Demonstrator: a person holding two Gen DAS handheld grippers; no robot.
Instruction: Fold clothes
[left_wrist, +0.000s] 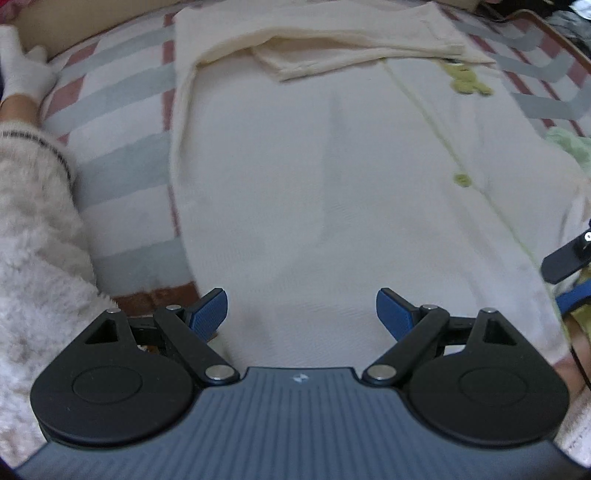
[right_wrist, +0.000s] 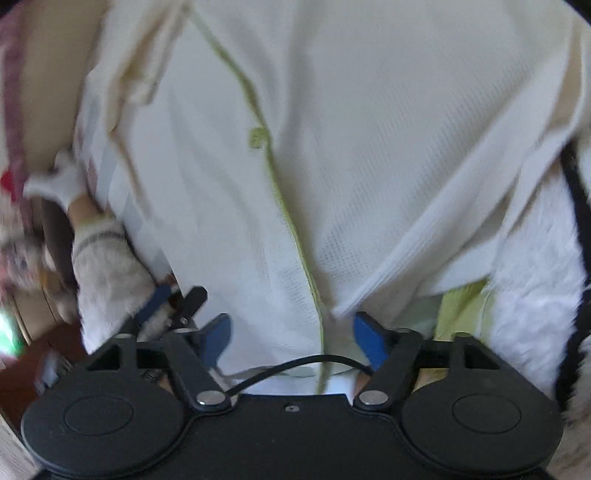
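Note:
A cream-white garment (left_wrist: 314, 177) with a green placket line and green buttons (left_wrist: 461, 180) lies flat on a striped blanket. One sleeve (left_wrist: 332, 40) is folded across its far end. My left gripper (left_wrist: 301, 314) hovers over the near part of the garment, jaws wide open and nothing between them. In the right wrist view the same garment (right_wrist: 369, 147) fills the frame, with a fold edge (right_wrist: 406, 266) running toward my right gripper (right_wrist: 291, 336). That gripper is open; fabric lies under it, and the pads do not press on it.
The striped grey, white and red blanket (left_wrist: 122, 110) covers the surface. A white-gloved hand (left_wrist: 22, 70) and a fluffy white sleeve (left_wrist: 33, 229) are at the left. Green cloth (left_wrist: 569, 144) lies at the right edge, and a yellow-green piece (right_wrist: 461, 306) shows under the fold.

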